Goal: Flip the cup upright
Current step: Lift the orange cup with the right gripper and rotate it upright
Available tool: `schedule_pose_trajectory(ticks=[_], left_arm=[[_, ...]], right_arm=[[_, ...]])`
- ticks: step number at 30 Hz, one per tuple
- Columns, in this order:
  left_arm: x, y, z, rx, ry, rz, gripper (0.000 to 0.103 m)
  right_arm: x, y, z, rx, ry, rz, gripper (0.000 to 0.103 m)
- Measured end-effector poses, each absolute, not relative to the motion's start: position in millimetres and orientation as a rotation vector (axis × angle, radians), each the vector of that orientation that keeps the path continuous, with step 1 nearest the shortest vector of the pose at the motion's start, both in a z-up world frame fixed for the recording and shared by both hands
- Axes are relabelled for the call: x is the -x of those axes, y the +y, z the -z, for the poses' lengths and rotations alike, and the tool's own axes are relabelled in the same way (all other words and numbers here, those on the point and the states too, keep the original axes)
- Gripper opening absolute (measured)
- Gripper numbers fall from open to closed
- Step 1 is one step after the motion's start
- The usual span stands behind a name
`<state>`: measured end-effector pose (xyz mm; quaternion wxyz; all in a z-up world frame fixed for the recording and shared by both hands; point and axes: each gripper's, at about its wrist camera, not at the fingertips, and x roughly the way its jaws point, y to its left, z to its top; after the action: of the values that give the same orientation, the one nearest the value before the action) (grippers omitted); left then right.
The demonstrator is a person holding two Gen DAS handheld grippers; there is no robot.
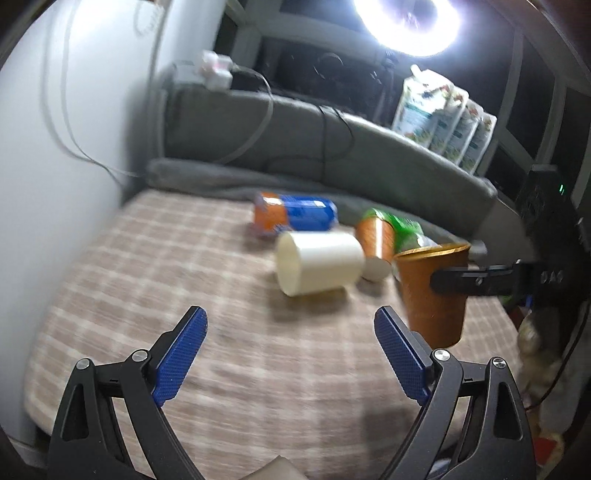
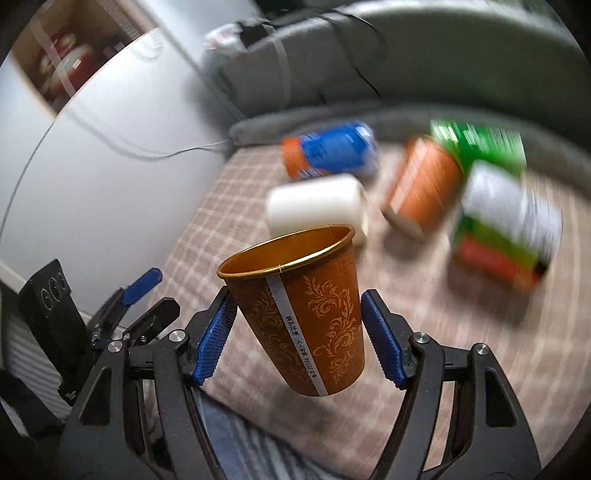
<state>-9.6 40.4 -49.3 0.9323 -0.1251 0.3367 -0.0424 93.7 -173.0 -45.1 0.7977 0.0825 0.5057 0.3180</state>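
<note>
A checked beige cloth (image 1: 155,280) covers the surface that carries everything; whether a bench or a bed lies under it cannot be told. Behind it runs a grey padded backrest (image 1: 369,147), with a row of printed packets (image 1: 443,114) standing on top under a bright ring light (image 1: 406,22). At the right of the cloth lies a green and white carton (image 2: 506,218), blurred. A blue and orange can (image 1: 295,214) lies on its side near the backrest, and just in front of it a cream cup (image 1: 319,262) also lies on its side. Beside that, a second orange cup (image 1: 376,243) lies tipped over, its base towards the left wrist camera. The task's orange patterned cup (image 2: 306,314) is off the cloth, mouth up and leaning a little, held between the blue pads of the right tool (image 2: 299,332), which is clamped on its sides. The left tool (image 1: 291,354) hangs over the cloth with its fingers spread wide, gripping nothing, well short of the cream cup.
</note>
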Motion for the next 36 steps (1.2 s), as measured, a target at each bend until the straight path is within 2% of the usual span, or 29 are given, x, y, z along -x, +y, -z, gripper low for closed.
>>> schedule_pose_trajectory(ticks=[14,17,22,29,36], left_arm=[[-13,11,68,0.347,0.839,0.239,0.091],[-17,5,69,0.35,0.859,0.258,0.091],[-29,-6,75,0.369,0.903,0.306,0.09],[-56,-21,78,0.39,0.972,0.396,0.088],[-82,-35,93,0.425,1.077,0.461,0.085]], right_arm=[[-121,-223,120,-0.499,1.306,-0.594,0.073],[-124,-229,127,-0.522,1.316,-0.594,0.079],[-116,-239,119,-0.491,1.262,-0.606,0.08],[-67,-274,82,-0.375,1.062,-0.53,0.08],[-21,-321,74,-0.449,0.958,-0.428,0.08]])
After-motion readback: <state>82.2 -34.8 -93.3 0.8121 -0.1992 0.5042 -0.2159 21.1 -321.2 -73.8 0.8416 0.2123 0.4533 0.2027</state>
